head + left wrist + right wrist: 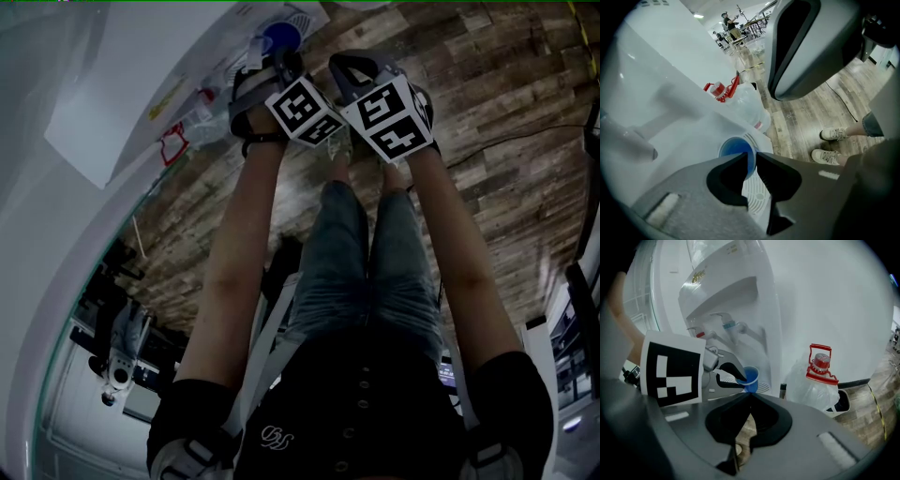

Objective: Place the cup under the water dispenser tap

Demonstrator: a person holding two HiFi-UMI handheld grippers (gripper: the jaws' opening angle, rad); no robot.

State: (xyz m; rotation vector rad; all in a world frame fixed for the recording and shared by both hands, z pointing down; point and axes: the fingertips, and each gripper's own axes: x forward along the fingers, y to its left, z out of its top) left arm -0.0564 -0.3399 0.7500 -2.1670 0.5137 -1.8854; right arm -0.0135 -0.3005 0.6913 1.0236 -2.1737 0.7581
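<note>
A small blue cup (735,149) stands upright on the white slotted drip tray (757,199) of the water dispenser (726,291), roughly below its blue-capped tap (729,325). My left gripper (749,159) points steeply down over the cup, one jaw inside the rim and one outside. A gap shows beside the cup wall, so the jaws are open. From the right gripper view, the cup (751,376) rests on the tray with the left gripper's black fingers (732,371) across its rim. My right gripper (750,397) hangs just right of the left one, shut on nothing.
A large clear water bottle (816,383) with a red cap and handle lies on the floor right of the dispenser. A red-capped tap (697,333) sits left of the blue one. The person's shoes (832,134) stand on the wood floor (801,122) close by.
</note>
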